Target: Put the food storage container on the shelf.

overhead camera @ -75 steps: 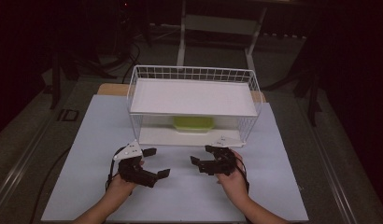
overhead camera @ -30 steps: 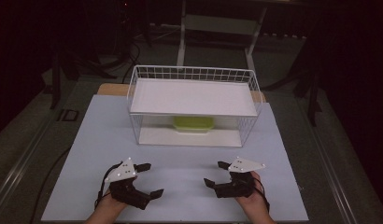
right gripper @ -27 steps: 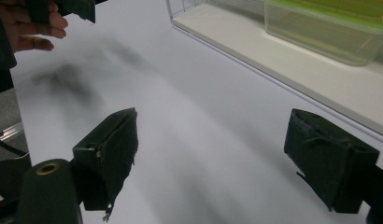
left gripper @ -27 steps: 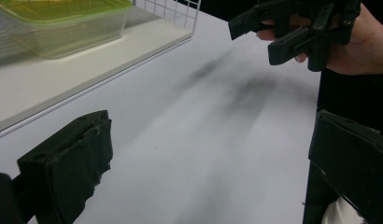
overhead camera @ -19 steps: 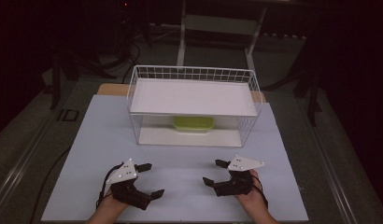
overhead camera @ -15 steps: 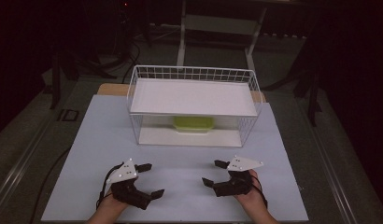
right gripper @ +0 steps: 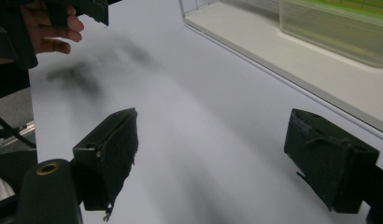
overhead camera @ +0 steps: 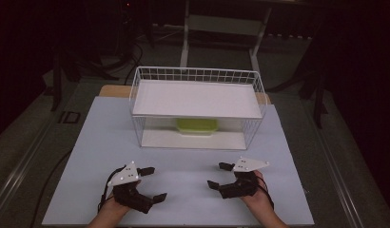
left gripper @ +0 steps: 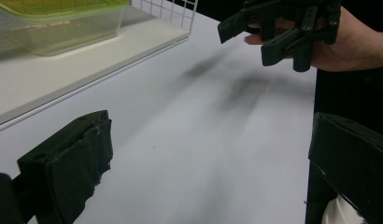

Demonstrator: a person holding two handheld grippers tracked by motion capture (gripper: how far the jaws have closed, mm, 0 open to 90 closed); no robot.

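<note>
Both grippers were up near the front of the wire basket (overhead camera: 198, 109) a short while ago. The left gripper (overhead camera: 152, 184) has moved down toward the lower left of the high view. The right gripper (overhead camera: 220, 175) has moved down toward the lower right. They now sit farther apart, and a wider strip of bare table (overhead camera: 183, 161) lies between them and the basket.

Left hand-held gripper (overhead camera: 152, 184): matte black body, two blocky black jaws with worn, frayed pad edges; grey three-cornered plate on top, small dark screw holes; black cable trailing from its rear. Right hand-held gripper (overhead camera: 220, 175): same black build, same grey plate; brass-coloured insert in jaw base. Forearms bare, no sleeves.
</note>
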